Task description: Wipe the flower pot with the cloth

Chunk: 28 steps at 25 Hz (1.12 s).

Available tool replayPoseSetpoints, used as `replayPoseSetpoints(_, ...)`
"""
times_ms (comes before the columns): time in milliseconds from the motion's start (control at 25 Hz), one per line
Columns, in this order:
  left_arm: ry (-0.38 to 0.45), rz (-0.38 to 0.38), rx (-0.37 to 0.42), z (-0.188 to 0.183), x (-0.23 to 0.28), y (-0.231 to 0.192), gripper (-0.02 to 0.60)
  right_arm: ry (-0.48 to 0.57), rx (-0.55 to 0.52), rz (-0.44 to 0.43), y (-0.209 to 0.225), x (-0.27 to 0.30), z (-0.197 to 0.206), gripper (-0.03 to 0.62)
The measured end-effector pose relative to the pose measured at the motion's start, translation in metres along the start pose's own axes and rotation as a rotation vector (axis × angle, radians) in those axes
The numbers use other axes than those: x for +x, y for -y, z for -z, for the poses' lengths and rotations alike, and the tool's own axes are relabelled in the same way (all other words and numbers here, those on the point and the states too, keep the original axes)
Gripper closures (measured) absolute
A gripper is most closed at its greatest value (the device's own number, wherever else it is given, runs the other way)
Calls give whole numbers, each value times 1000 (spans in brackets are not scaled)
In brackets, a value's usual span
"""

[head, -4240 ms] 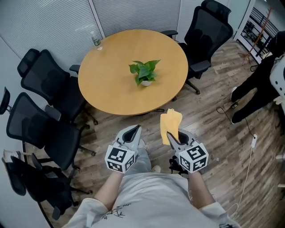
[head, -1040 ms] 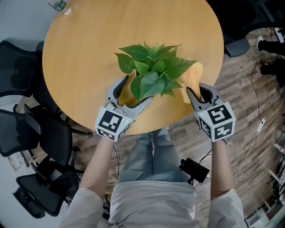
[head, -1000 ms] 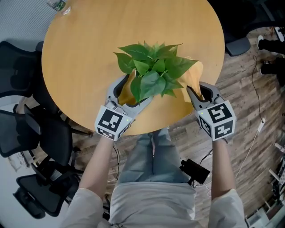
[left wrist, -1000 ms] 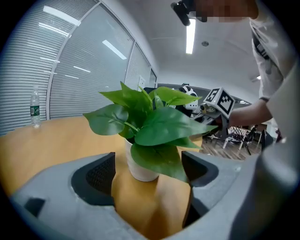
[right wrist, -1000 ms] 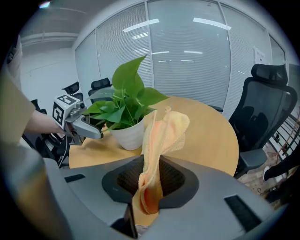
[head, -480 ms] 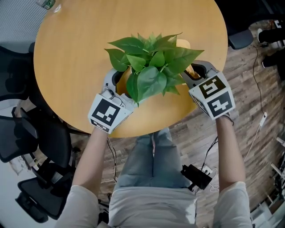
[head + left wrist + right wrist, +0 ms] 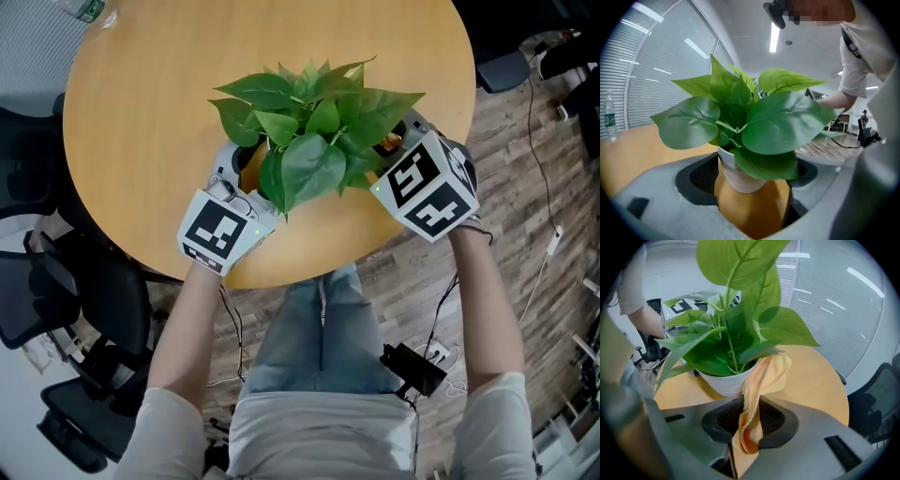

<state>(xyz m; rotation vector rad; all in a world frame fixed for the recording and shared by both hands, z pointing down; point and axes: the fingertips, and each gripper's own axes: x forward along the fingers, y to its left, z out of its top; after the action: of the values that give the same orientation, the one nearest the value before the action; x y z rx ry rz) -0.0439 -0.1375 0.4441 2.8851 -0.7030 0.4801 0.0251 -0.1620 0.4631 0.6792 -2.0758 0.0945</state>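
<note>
With both tools brought in on either side of it, I count one pot (image 7: pixel 740 176), one cloth (image 7: pixel 757 394), one table (image 7: pixel 150 112) and two grippers, each carrying one black-and-white marker cube (image 7: pixel 217 232).

From my seat the pot reads as a small round bowl shape, smooth and white. It stands near the table's edge closest to the person. One plant (image 7: pixel 305 131) grows from it, with broad, glossy, pointed green leaves that hide most of the pot from the head view.

My left gripper (image 7: pixel 752 178) has the pot between its jaws. They have just been closing a little, yet bare tabletop shows between the pot and one jaw, so nothing is clamped. The pads look dark and finely ribbed; the shells are matte grey.

My right gripper (image 7: pixel 752 425) is clenched on the cloth, pinching its lower end. That cloth is soft, yellow-orange and creased, and its free end drapes up against the pot's rim.

Round and flat, the table has a smooth light wood tone. One clear plastic bottle (image 7: pixel 609 117) stands at its far side. At least two black office chairs (image 7: pixel 56 300) sit beside it, on a floor (image 7: pixel 525 187) of brown planks.
</note>
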Motion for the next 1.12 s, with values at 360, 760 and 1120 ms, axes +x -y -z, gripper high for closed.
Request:
replayPoseSetpoints(360, 0, -14, -7, 1, 1, 0, 160, 22, -105, -8, -14, -1, -6, 516)
replayPoseSetpoints(760, -7, -43, -29, 0, 2, 2, 166, 37, -91, -9, -23, -8, -2, 516)
replayPoseSetpoints(1120, -17, -105, -61, 0, 8, 6, 167, 48, -72, -12, -28, -15, 6, 516)
